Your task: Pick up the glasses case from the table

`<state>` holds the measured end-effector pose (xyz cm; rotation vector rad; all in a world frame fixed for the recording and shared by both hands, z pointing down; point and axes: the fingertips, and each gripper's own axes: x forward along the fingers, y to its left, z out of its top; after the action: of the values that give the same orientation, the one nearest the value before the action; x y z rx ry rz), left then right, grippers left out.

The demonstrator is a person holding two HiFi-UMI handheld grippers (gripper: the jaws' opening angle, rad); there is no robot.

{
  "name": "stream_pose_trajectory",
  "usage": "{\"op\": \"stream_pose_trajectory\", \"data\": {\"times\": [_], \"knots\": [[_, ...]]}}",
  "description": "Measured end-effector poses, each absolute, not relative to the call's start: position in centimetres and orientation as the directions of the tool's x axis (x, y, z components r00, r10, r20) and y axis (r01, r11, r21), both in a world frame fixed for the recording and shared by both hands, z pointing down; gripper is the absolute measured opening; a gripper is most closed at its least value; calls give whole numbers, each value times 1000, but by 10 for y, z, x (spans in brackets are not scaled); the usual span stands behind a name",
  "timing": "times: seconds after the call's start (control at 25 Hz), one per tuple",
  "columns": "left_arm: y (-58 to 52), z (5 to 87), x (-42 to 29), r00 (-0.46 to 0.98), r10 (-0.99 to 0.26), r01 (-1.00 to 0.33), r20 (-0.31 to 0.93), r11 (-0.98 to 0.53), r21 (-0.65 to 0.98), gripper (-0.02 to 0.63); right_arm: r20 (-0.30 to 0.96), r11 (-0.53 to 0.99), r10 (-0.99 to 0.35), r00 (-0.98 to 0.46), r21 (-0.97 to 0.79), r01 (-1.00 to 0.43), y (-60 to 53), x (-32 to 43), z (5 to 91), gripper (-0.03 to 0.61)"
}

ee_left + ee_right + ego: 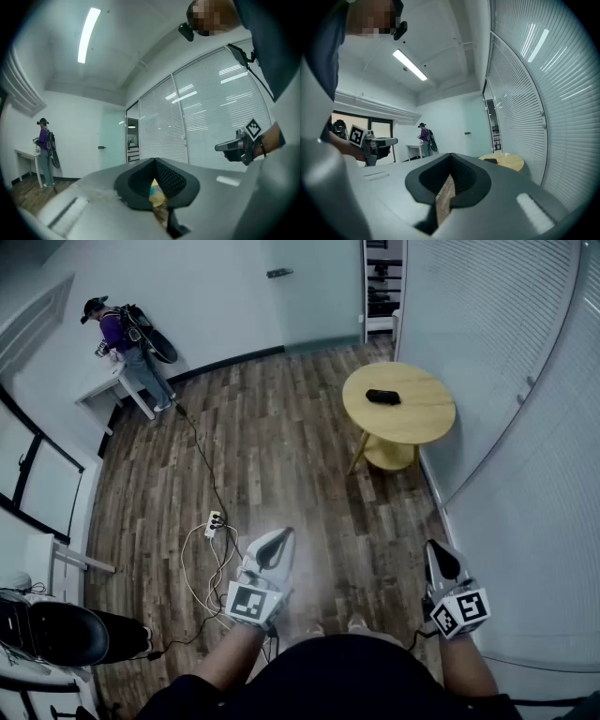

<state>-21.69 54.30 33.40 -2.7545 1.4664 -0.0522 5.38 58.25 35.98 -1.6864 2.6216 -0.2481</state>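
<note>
The black glasses case (pixel 382 397) lies on a round yellow table (pixel 412 423) far ahead at the upper right. Both grippers are held level near my body, well short of the table. My left gripper (pixel 283 535) has its jaws together with nothing in them. My right gripper (pixel 434 547) is also shut and empty. In the right gripper view the glasses case (pixel 491 161) shows small on the table (pixel 508 163) beyond the closed right gripper (pixel 449 180). In the left gripper view only a yellow sliver shows past the left gripper (pixel 156 185).
A person (pixel 122 338) stands at a white desk (pixel 111 390) at the back left. A power strip (pixel 214 523) with loose cables lies on the wood floor left of my left gripper. A black chair (pixel 56 629) sits lower left. Blinds (pixel 534 381) line the right side.
</note>
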Motion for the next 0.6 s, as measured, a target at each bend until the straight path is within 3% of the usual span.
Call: {"op": "stream_pose_trajectory", "data": {"times": [0.6], "knots": [[516, 338, -123, 585, -811, -809, 17, -585, -49, 3, 60, 418, -904, -424, -89, -904, 545, 114, 360, 8]]}}
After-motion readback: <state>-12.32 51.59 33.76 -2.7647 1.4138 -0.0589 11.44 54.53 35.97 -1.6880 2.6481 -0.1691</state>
